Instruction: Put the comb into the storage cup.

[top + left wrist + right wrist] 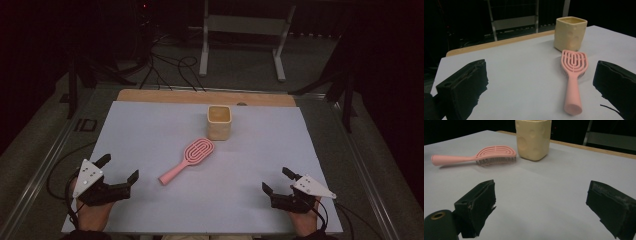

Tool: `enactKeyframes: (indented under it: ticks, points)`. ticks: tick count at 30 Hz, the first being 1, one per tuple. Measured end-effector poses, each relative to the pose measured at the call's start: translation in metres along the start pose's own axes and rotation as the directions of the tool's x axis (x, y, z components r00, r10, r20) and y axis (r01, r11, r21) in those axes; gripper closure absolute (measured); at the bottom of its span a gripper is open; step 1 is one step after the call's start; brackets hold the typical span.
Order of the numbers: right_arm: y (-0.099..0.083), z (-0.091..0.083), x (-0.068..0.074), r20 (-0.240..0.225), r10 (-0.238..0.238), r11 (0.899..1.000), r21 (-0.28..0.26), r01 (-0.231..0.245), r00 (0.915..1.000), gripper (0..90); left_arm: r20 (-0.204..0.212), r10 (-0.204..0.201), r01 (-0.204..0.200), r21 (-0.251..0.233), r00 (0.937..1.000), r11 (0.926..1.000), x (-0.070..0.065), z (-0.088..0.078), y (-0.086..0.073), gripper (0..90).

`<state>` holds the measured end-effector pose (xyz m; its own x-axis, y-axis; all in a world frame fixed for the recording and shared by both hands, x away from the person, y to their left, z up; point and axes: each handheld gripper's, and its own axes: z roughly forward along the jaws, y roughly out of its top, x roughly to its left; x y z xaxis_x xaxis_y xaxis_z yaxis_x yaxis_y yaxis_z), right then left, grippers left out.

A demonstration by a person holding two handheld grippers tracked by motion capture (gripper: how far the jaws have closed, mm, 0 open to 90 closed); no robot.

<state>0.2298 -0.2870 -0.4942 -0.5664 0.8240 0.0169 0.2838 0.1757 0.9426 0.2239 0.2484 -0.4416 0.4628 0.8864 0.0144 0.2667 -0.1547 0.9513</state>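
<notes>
Near the middle of the white table top (150, 125) lies a pink hairbrush (187, 160), flat on the surface with its bristles down, as the right gripper view shows. I take the brush as my landmark. Its slotted oval head points toward the far edge of the table and slightly to the right; its handle runs back toward the person and to the left, ending in a rounded butt.

Just beyond the brush head, close to it but not touching as far as I can tell, stands a cream square cup (219, 122), upright and open at the top, with shallow dimples on its walls.

To the left of the brush handle and nearer the person, the left gripper (118, 169) rests low over the table, held in a hand at the near edge. Its jaws are spread wide with nothing between them. In the left gripper view the brush lies just inside the right-hand jaw, handle end nearest, apart from both jaws.

Well to the right of the brush, also near the person's edge, the right gripper (278, 180) sits in the other hand. Its jaws are likewise spread and hold nothing; bare table lies between them, with brush and cup farther off.

Behind the cup, a strip of bare wood (200, 96) borders the table's far edge.
</notes>
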Motion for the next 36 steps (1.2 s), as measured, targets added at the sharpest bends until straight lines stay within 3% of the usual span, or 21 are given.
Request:
enactKeyframes:
  ticks: [17,26,30,36]
  points:
    - [-0.001,0.002,-0.001,-0.002,0.015,1.0,0.004,-0.015,0.9999,8.6,0.057,0.039,-0.042,0.06,0.9976,0.9973,-0.008,0.028,0.027,0.0]
    - [-0.002,0.003,-0.003,-0.002,0.019,1.0,0.009,-0.019,0.9998,8.6,0.096,0.042,-0.055,0.135,0.9945,0.9893,-0.014,0.055,0.037,0.0]
    - [-0.002,0.003,-0.002,-0.001,0.018,1.0,0.01,-0.018,0.9998,8.6,0.122,0.074,-0.096,0.181,0.9897,0.9788,-0.02,0.068,0.042,0.0]
    - [-0.002,0.004,-0.003,0.0,0.022,1.0,0.009,-0.022,0.9998,8.6,0.151,0.074,-0.105,0.209,0.9857,0.9722,-0.023,0.08,0.047,0.0]
